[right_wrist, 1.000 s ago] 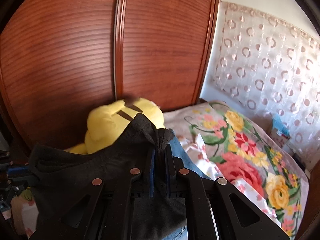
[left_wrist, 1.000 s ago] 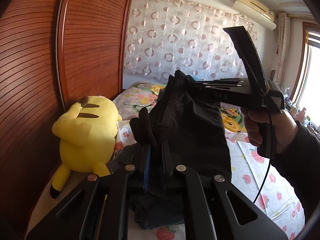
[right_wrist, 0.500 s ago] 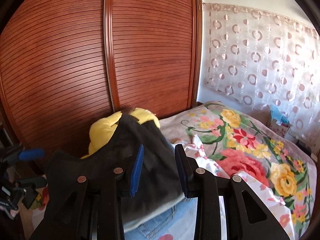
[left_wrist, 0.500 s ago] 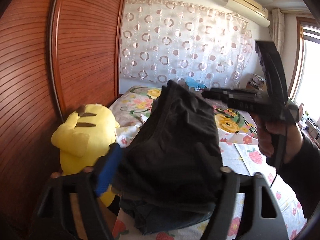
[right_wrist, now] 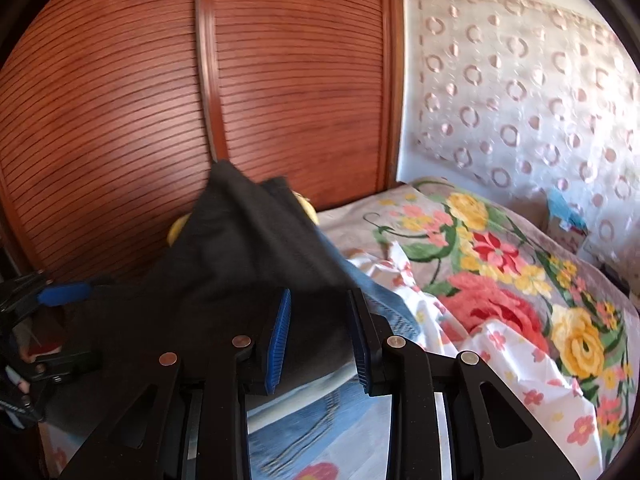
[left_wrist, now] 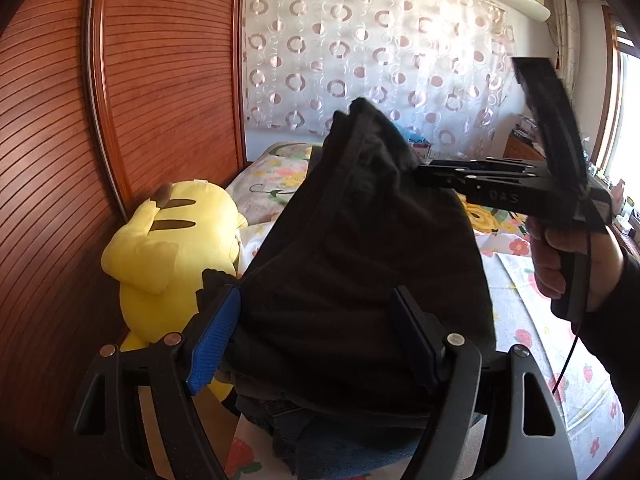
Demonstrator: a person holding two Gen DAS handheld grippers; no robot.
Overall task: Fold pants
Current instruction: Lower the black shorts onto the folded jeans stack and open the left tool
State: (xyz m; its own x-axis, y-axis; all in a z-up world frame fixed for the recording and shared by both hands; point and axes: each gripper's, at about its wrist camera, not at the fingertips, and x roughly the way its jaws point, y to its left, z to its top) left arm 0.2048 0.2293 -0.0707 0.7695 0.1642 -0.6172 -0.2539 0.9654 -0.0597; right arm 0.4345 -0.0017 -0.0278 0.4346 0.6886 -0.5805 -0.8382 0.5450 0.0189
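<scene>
The black pants [left_wrist: 352, 280] are a folded bundle resting on a stack of clothes, with blue jeans [left_wrist: 320, 436] beneath. My left gripper [left_wrist: 316, 336] is open, its fingers wide on either side of the bundle. My right gripper [right_wrist: 318, 336] is open too, with the pants [right_wrist: 240, 264] lying just ahead of its blue pads [right_wrist: 280, 332]. The right gripper also shows in the left wrist view [left_wrist: 500, 188], held by a hand beside the bundle's top corner. Jeans [right_wrist: 376, 304] peek out under the pants.
A yellow plush toy [left_wrist: 168, 256] lies against the brown slatted wardrobe doors [right_wrist: 240, 100] on the left. A floral pillow [right_wrist: 500, 264] and strawberry-print sheet [left_wrist: 532, 320] cover the bed. A circle-patterned curtain [left_wrist: 360, 68] hangs behind.
Both grippers were shut on the black pants a second ago; both have opened and let go. The pants have dropped onto the stack, and the right gripper has drawn back slightly.
</scene>
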